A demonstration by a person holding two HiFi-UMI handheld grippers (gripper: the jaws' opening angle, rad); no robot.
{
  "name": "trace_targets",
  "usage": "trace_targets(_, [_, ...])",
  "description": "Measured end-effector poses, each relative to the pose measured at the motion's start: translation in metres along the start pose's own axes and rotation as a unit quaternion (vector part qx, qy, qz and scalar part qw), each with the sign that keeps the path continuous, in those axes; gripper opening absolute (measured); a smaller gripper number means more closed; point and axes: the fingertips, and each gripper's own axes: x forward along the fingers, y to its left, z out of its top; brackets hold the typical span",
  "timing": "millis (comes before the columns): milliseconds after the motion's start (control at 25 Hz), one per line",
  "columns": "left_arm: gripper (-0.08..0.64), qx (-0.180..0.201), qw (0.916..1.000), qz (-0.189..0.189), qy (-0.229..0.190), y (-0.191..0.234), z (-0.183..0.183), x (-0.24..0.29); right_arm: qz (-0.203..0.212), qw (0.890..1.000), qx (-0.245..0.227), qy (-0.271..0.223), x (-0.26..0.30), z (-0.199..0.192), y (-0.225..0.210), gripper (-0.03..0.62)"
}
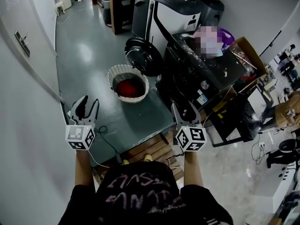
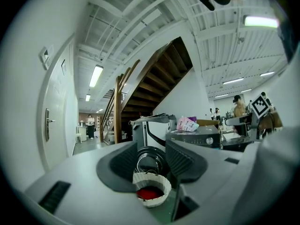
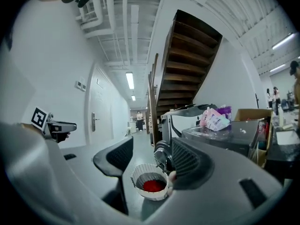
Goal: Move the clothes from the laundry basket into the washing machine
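Head view: one white basket (image 1: 114, 75) on the floor holds one red garment (image 1: 127, 88), just beside the washer (image 1: 197, 76), whose round door (image 1: 142, 55) stands open.

Left gripper view: left gripper (image 2: 153, 161) spread, empty, basket ahead.

Right gripper view: right gripper (image 3: 151, 161) spread, empty.
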Motion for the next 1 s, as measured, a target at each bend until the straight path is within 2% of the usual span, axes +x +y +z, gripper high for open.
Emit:
trace_targets(80, [0.207,-0.001,1.0,0.0,0.001,0.0,-0.002,0.001,0.006,1.0,0.002,0.003,0.001,-0.003,0.001,0.278])
trace_targets(240, [0.209,-0.009,1.0,-0.002,0.004,-0.002,-0.005,0.002,0.007,1.0,0.005,0.004,0.003,-0.006,-0.001,0.29])
trace_targets(440, [0.209,-0.008,0.9999,-0.011,0.008,-0.015,-0.003,0.009,0.006,1.0,0.024,0.004,0.004,-0.004,-0.011,0.273])
trace_targets(840, [0.209,0.0,1.0,-0.001,0.006,-0.048,0.003,0.036,0.024,1.0,0.007,0.007,0.019,-0.006,-0.05,0.267])
trace_targets(1000, [0.209,-0.01,0.9998,0.008,0.014,-0.061,-0.011,0.043,0.038,0.999,0.008,0.01,0.025,-0.011,-0.067,0.267])
